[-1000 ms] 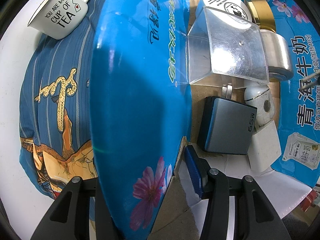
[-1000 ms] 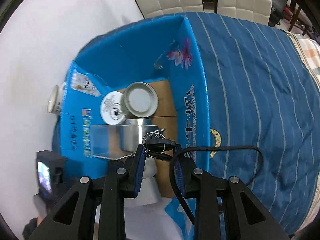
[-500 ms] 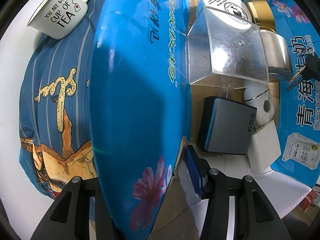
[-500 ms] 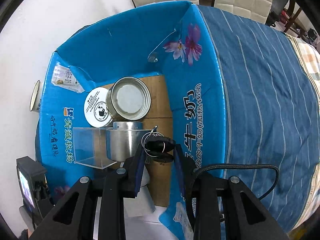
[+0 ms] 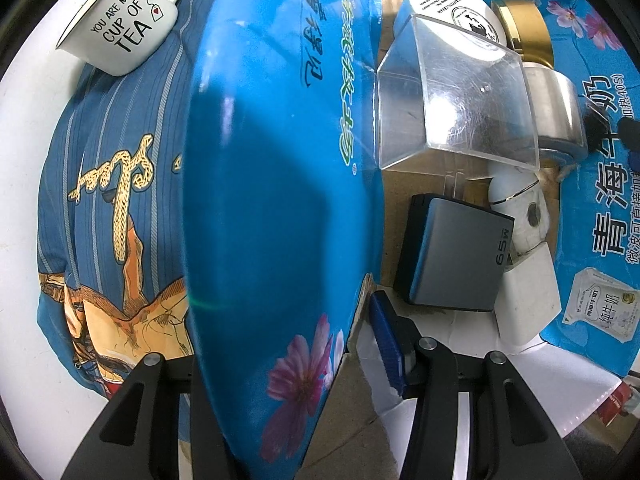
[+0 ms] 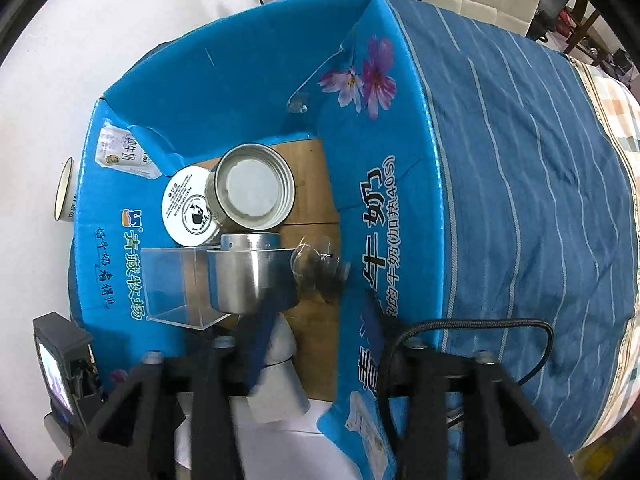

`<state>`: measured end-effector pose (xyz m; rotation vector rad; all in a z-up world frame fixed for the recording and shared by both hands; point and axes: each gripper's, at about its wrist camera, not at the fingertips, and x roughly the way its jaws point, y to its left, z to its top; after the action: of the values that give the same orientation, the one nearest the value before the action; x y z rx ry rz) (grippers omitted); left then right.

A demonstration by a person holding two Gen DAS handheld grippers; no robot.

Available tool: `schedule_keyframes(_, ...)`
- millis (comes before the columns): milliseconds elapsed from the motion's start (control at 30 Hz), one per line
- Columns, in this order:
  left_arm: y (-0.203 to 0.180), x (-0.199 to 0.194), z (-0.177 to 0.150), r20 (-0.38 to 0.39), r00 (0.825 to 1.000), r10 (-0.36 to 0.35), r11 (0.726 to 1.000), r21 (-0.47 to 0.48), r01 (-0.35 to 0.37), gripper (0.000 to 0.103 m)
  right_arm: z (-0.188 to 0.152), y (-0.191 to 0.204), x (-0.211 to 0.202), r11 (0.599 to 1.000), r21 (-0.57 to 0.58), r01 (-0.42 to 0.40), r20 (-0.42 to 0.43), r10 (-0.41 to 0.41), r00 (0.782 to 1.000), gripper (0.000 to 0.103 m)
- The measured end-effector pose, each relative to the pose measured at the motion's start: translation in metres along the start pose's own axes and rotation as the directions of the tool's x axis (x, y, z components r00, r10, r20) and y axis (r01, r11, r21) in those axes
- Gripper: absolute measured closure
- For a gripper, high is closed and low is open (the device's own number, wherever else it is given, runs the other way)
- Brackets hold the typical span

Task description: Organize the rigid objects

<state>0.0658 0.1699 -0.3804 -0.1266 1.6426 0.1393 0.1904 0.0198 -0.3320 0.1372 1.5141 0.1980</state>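
Blue printed cardboard everywhere: milk carton box [image 6: 192,120] opened on a striped blue cloth [image 6: 520,180], walls standing around a crowded floor. Left gripper [image 5: 280,364] clamped on the near-left box wall, one finger outside, blue-padded finger [image 5: 386,336] inside. Right gripper [image 6: 316,344] spread wide, motion-blurred, holding nothing. Key bunch [image 6: 320,268], dark fob and wire ring, blurred, loose just beyond the right fingertips, over the brown box floor, squeezed between the steel cup [image 6: 252,276] on the left and the right box wall; whether resting or in the air, cannot tell. Packed left of the cup: clear acrylic box [image 6: 172,284]; farther in, open tin [image 6: 252,188] and white round lid [image 6: 188,208] touching it. Near side of the box, from the left wrist view: grey 65W charger [image 5: 456,256], white cube adapter [image 5: 528,300], white rounded bottle [image 5: 520,204] wedged beside both. Outside, far left: white mug [image 5: 120,28] lettered "YOU ARE MY CUP OF TEA". Black braided cable [image 6: 480,328] looping over the right box wall.
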Motion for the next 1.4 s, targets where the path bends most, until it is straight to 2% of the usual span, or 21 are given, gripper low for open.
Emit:
schedule_keyframes(100, 0.0, 0.0, 0.0, 0.0, 1.0, -0.001, 1.0, -0.001, 0.001, 0.057, -0.003, 0.004, -0.007, 1.0, -0.008, -0.005, 0.011, 0.005, 1.0, 0.031)
schedule_keyframes(167, 0.001, 0.0, 0.0, -0.002, 1.0, -0.001, 1.0, -0.004, 0.001, 0.056, -0.005, 0.007, -0.016, 1.0, -0.014, -0.006, 0.028, 0.006, 1.0, 0.017)
schedule_keyframes(233, 0.001, 0.0, 0.001, -0.009, 1.0, 0.004, 1.0, -0.017, -0.004, 0.056, -0.008, 0.008, -0.027, 1.0, -0.018, 0.009, 0.057, -0.008, 0.998, 0.011)
schedule_keyframes(367, -0.002, -0.005, -0.001, -0.027, 0.999, 0.034, 0.999, -0.013, -0.035, 0.056, -0.011, 0.006, -0.05, 0.998, -0.034, 0.049, 0.112, -0.045, 0.993, 0.009)
schedule_keyframes(467, -0.007, -0.018, -0.003, -0.003, 0.999, 0.044, 0.999, -0.008, -0.044, 0.056, -0.01, -0.002, -0.064, 0.997, -0.037, 0.063, 0.132, -0.058, 0.99, 0.008)
schedule_keyframes(500, -0.007, -0.025, -0.004, 0.014, 0.999, 0.042, 0.999, -0.016, -0.042, 0.052, -0.01, -0.003, -0.068, 0.997, -0.041, 0.069, 0.135, -0.063, 0.989, 0.008)
schedule_keyframes(567, -0.006, -0.041, -0.003, 0.052, 0.998, 0.038, 0.998, -0.045, -0.035, 0.013, -0.012, -0.006, -0.071, 0.997, -0.043, 0.071, 0.135, -0.065, 0.989, 0.0)
schedule_keyframes(633, -0.004, -0.056, -0.002, 0.085, 0.996, 0.018, 0.997, -0.075, -0.011, 0.001, -0.016, -0.01, -0.073, 0.996, -0.047, 0.079, 0.138, -0.072, 0.988, 0.0)
schedule_keyframes(833, -0.01, -0.1, 0.0, 0.198, 0.979, 0.048, 0.995, -0.092, -0.03, 0.001, -0.028, -0.021, -0.079, 0.998, -0.032, 0.059, 0.121, -0.055, 0.991, 0.0)
schedule_keyframes(967, -0.02, -0.132, -0.008, 0.236, 0.971, 0.039, 0.996, -0.084, -0.02, 0.001, -0.041, -0.033, -0.099, 1.0, -0.014, 0.026, 0.122, -0.025, 0.992, 0.0)
schedule_keyframes(1100, -0.032, -0.172, -0.023, 0.299, 0.953, 0.049, 0.996, -0.087, -0.023, 0.001, -0.062, -0.048, -0.141, 1.0, 0.008, -0.016, 0.147, 0.014, 0.989, 0.0)
schedule_keyframes(1267, -0.051, -0.225, -0.05, 0.376, 0.926, 0.018, 0.998, -0.064, 0.007, 0.001, -0.084, -0.058, -0.194, 0.998, 0.014, -0.062, 0.187, 0.058, 0.981, 0.0)
schedule_keyframes(1400, -0.063, -0.257, -0.066, 0.409, 0.912, 0.024, 0.999, -0.053, -0.003, 0.001, -0.101, -0.06, -0.237, 0.995, -0.003, -0.098, 0.22, 0.096, 0.971, 0.0)
